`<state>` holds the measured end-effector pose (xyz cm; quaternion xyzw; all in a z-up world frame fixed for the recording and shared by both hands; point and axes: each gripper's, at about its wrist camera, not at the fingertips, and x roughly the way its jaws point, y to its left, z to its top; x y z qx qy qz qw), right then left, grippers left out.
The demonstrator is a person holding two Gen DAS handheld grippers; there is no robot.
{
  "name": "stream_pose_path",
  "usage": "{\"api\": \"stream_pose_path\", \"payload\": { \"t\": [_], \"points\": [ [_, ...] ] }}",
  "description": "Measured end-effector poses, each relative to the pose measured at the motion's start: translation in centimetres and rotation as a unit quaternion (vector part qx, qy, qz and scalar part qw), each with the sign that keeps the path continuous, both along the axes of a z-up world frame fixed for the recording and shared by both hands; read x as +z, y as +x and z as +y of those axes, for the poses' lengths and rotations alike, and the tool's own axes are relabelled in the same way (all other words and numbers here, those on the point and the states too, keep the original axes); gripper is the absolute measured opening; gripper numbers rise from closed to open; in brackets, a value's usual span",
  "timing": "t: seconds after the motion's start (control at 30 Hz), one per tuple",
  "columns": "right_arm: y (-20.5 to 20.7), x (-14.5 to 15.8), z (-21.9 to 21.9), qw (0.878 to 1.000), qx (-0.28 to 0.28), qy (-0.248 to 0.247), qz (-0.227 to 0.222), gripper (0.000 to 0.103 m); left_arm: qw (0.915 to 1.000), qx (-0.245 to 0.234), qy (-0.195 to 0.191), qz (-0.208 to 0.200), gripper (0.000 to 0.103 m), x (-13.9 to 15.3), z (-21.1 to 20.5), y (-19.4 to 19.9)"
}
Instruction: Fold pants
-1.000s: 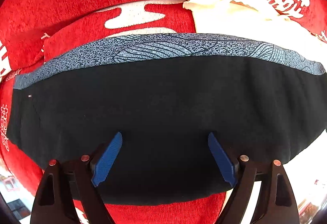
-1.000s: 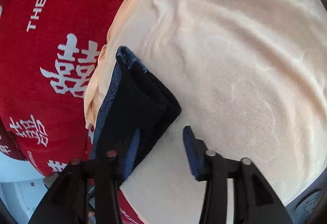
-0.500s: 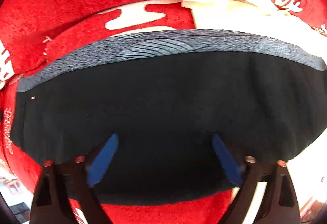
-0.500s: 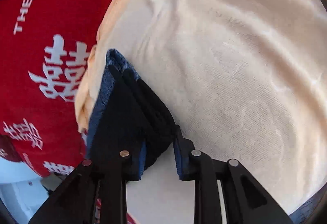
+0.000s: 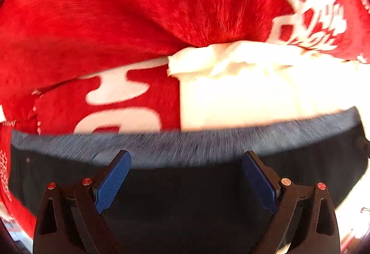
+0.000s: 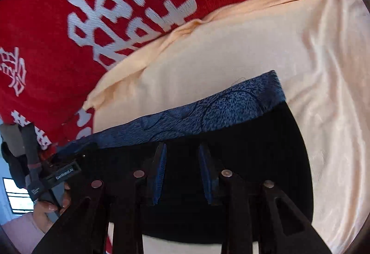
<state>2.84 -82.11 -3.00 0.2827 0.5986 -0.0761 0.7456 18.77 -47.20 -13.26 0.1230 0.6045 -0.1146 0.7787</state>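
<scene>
Pants (image 6: 242, 138) lie folded, partly on the peach cloth (image 6: 231, 50) and partly on the red blanket (image 5: 115, 10). Our left gripper (image 5: 186, 181) gapes wide; we cannot tell whether the right gripper (image 6: 181, 173) pinches. We smooth edges evenly.

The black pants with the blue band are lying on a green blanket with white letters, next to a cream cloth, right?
Not quite: the blanket is red, not green, as the right wrist view shows. The rest holds: it has white letters, and the black pants with the blue band lie partly on it and partly on the cream cloth.
</scene>
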Motion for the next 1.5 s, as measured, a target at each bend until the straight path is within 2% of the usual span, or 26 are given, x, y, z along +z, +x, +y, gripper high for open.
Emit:
{"api": "stream_pose_path", "payload": {
  "t": [0.03,0.07,0.17,0.23,0.3,0.37,0.43,0.47,0.53,0.63,0.7,0.77,0.83,0.9,0.93,1.0,1.03,1.07,1.13,1.3,1.37,1.4,1.47,1.5],
  "points": [
    [0.0,-0.6,-0.8,1.0,-0.002,-0.002,-0.008,0.023,1.0,0.0,0.009,-0.001,0.098,-0.8,-0.2,0.4],
    [0.2,-0.6,-1.8,1.0,-0.015,0.001,-0.025,0.023,1.0,0.002,0.008,-0.003,0.098,-1.4,-0.1,0.8],
    [-1.3,-0.2,-5.9,0.995,-0.098,-0.001,-0.027,0.023,0.9999,0.016,0.004,-0.003,0.1,-1.7,2.0,1.9],
    [-2.4,0.5,-7.5,0.991,-0.131,0.027,-0.028,0.027,0.9992,0.033,0.02,0.002,0.1,-1.3,4.3,2.4],
    [-3.3,2.0,-6.9,0.991,-0.13,0.027,-0.025,0.028,0.9979,0.056,0.026,0.018,0.1,-0.4,6.7,2.5],
    [-4.1,3.3,-5.1,0.99,-0.114,0.068,-0.042,0.032,0.9971,0.068,0.024,0.026,0.1,0.8,9.3,2.0],
    [-4.8,3.8,-1.5,0.985,-0.1,0.13,-0.052,0.039,0.9964,0.072,0.034,0.029,0.1,1.7,12.0,1.0],
    [-5.0,3.7,0.5,0.983,-0.091,0.154,-0.053,0.04,0.9961,0.074,0.037,0.032,0.1,2.0,13.4,0.5],
    [-5.0,2.8,7.1,0.975,-0.064,0.205,-0.047,0.04,0.995,0.081,0.04,0.041,0.1,2.4,16.5,-0.4],
    [-5.1,0.2,16.9,0.957,-0.029,0.286,-0.029,0.04,0.9936,0.095,0.038,0.048,0.1,2.9,21.5,-1.0],
    [-4.8,-2.3,23.0,0.95,-0.016,0.313,-0.006,0.04,0.9935,0.096,0.032,0.052,0.1,2.9,24.2,-1.6],
    [-4.9,-4.6,28.5,0.941,-0.016,0.337,0.007,0.04,0.9942,0.086,0.029,0.058,0.1,2.8,25.2,-2.0],
    [-4.9,-6.4,32.0,0.936,-0.03,0.35,0.013,0.04,0.9962,0.061,0.031,0.055,0.1,2.7,26.3,-2.8],
    [-5.2,-8.2,34.4,0.937,-0.05,0.346,0.023,0.039,0.9972,0.043,0.033,0.051,0.1,1.8,26.9,-3.1],
    [-5.5,-8.9,35.3,0.94,-0.059,0.335,0.026,0.034,0.997,0.038,0.034,0.058,0.1,0.8,27.4,-3.4],
    [-6.0,-9.7,36.1,0.943,-0.076,0.325,0.021,0.03,0.9961,0.035,0.03,0.075,0.1,-1.5,28.9,-3.0],
    [-6.2,-10.0,36.2,0.945,-0.085,0.316,0.018,0.03,0.9958,0.038,0.019,0.081,0.1,-2.0,29.4,-3.1],
    [-6.5,-10.2,36.3,0.946,-0.095,0.309,0.014,0.03,0.9952,0.054,-0.014,0.081,0.1,-2.3,30.2,-3.1],
    [-7.0,-10.4,35.7,0.941,-0.118,0.317,0.002,0.03,0.9933,0.062,-0.037,0.09,0.101,-2.6,31.0,-2.9],
    [-5.8,-10.6,35.0,0.941,-0.149,0.303,-0.02,0.03,0.9925,0.055,-0.059,0.092,0.101,-2.9,31.6,-2.7],
    [-5.6,-10.3,34.4,0.939,-0.163,0.304,-0.005,0.019,0.9921,0.055,-0.061,0.094,0.101,-2.7,31.7,-2.7],
    [-5.4,-9.5,34.2,0.941,-0.159,0.299,-0.007,0.012,0.9921,0.054,-0.059,0.097,0.101,-2.6,31.7,-2.8],
    [-5.6,-7.8,34.4,0.947,-0.139,0.287,-0.029,0.005,0.9928,0.044,-0.058,0.095,0.101,-2.2,31.8,-3.1],
    [-6.2,-7.8,34.3,0.952,-0.136,0.273,-0.023,0.004,0.9946,0.031,-0.048,0.087,0.101,-1.6,31.0,-4.0]
  ]
}}
